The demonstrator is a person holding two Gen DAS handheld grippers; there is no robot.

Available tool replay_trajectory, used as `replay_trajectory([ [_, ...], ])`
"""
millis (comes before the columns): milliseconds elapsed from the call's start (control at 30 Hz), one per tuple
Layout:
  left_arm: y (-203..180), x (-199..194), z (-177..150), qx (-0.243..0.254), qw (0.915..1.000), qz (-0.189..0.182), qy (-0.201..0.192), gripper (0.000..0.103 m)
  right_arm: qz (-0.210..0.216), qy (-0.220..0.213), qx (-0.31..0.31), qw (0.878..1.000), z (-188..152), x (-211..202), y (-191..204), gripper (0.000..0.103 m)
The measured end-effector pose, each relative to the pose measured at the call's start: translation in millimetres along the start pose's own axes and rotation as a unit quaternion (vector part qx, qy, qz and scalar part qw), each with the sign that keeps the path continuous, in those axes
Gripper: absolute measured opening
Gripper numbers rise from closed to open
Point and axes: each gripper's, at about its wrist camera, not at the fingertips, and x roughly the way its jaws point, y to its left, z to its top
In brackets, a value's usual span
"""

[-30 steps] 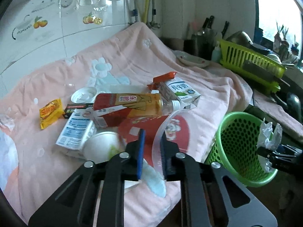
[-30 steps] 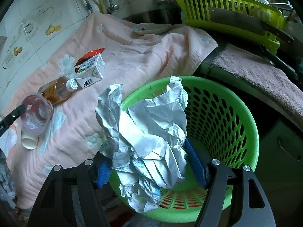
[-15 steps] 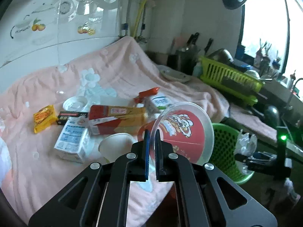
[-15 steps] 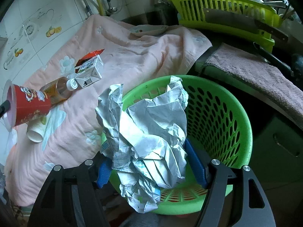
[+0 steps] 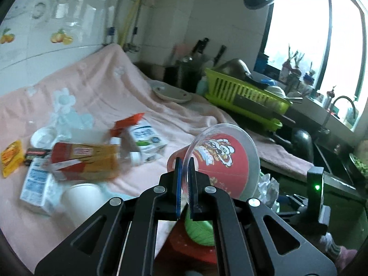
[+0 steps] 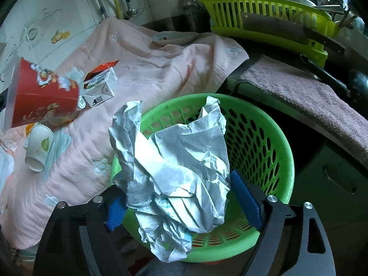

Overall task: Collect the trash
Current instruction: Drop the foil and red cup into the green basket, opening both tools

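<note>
Indoors | kitchen | pink blanket (image 5: 96, 85) covers counter | white tiled wall (image 5: 57, 11)

The left gripper (image 5: 185, 179) is angled somewhat downward, its jaws pinched nearly together on the clear rim of a red cup (image 5: 220, 161), which it holds in the air. The right gripper (image 6: 184, 200) points more steeply down; its jaws have just been opening and stand wide, with crumpled paper (image 6: 174, 165) between them, seemingly no longer squeezed.

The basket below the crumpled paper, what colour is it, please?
Bright green basket, clearest in the right wrist view.
</note>
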Motion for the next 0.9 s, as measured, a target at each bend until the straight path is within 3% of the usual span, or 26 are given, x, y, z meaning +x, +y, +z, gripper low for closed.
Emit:
replay_trajectory([
  [167, -11.3, 22.0, 2.4, 0.002, 0.9998, -0.015, 0.013, 0.003, 0.004, -0.009, -0.001, 1.000, 0.6, -4.6, -3.3, 0.090],
  [467, -32.6, 63.7, -5.3, 0.016, 0.9978, -0.038, 0.051, 0.003, -0.004, -0.027, 0.010, 1.000, 2.0, -20.3, -13.1, 0.090],
  [700, -53.4, 104.5, -30.1, 0.035, 0.9918, -0.058, 0.109, 0.003, -0.019, -0.029, 0.027, 0.999, -6.3, -32.0, -30.9, 0.090],
  [900, -65.8, 134.5, -52.9, 0.048, 0.9815, -0.071, 0.171, 0.006, -0.021, -0.029, 0.052, 0.998, -14.8, -34.6, -47.2, 0.090],
])
